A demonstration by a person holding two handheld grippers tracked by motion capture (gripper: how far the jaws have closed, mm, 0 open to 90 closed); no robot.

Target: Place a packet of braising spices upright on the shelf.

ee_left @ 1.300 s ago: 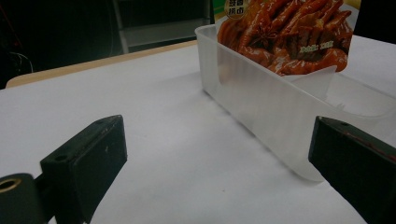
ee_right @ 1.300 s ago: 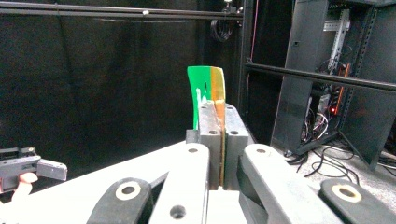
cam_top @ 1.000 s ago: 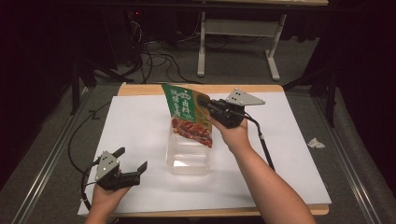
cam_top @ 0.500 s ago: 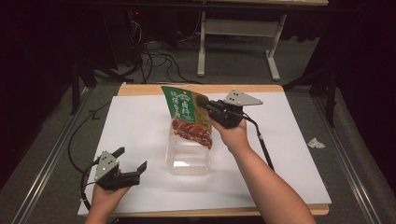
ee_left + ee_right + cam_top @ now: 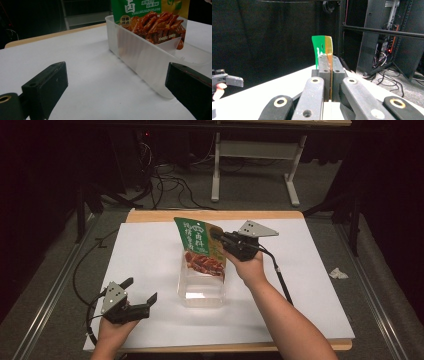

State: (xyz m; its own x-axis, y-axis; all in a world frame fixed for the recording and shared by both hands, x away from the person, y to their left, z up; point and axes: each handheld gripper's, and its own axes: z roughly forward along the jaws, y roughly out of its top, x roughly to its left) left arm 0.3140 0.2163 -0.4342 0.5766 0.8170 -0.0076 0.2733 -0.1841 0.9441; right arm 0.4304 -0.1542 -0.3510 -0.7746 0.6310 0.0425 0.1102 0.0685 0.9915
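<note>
while you look down from the high view, your right gripper [image 5: 222, 242] sits just right of centre, pinching the right edge of the snack pouch [image 5: 202, 247]. the pouch stands nearly upright, long axis running up the frame and leaning toward the upper left, its lower end dipping into the clear plastic tub [image 5: 201, 287] at the middle of the white sheet [image 5: 305, 285]. your left gripper [image 5: 137, 300] rests at the lower left, jaws spread wide and holding nothing, well apart from the tub, so your right hand is clearly the nearer one.

from the left gripper view, both black jaws stand far apart at the bottom corners, and the tub [image 5: 140, 57] runs from upper centre to the right edge with the pouch [image 5: 155, 22] rising from it at the top.

from the right gripper view, the jaws are pressed together at centre on the pouch's thin edge [image 5: 324, 48], which stands straight up above them. i'd judge the coming move is mostly downward: the tub lies directly below your grip.
</note>
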